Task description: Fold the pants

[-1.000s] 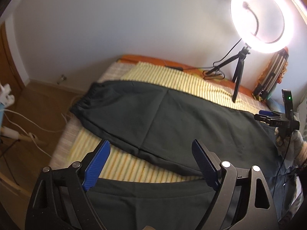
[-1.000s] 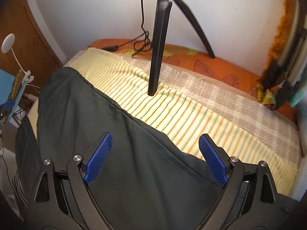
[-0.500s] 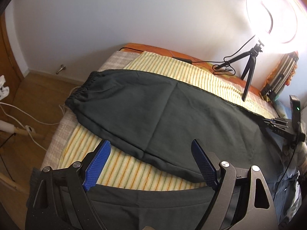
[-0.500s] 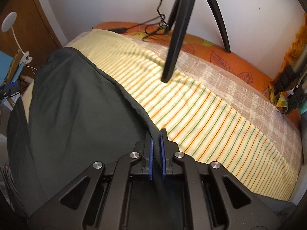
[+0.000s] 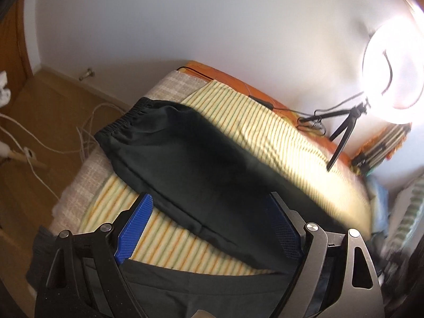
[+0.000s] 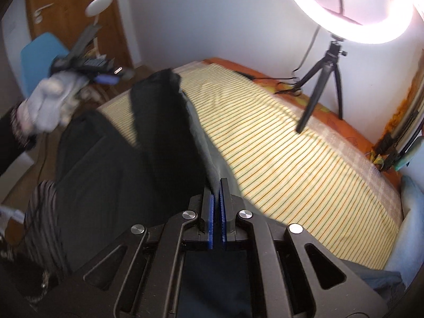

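Observation:
Dark pants point(image 5: 201, 169) lie across a striped yellow bedspread point(image 5: 278, 132), elastic waistband at the far left. My left gripper point(image 5: 209, 228) is open above the near pant leg, blue pads wide apart. My right gripper point(image 6: 217, 212) is shut on the pants point(image 6: 169, 143), pinching the fabric edge between its blue pads and lifting it off the bed, so the leg hangs in a raised fold. The left gripper and gloved hand point(image 6: 87, 71) show blurred at the upper left of the right wrist view.
A lit ring light on a small tripod point(image 5: 344, 129) stands on the far side of the bed; it also shows in the right wrist view point(image 6: 320, 84). Cables point(image 5: 53, 143) lie on the wooden floor at the left. A blue chair point(image 6: 39, 58) stands by the door.
My right gripper closed on the pant edge, then lifted and carried the fabric up and toward the waistband side. My left gripper stayed open and shifted left over the near leg.

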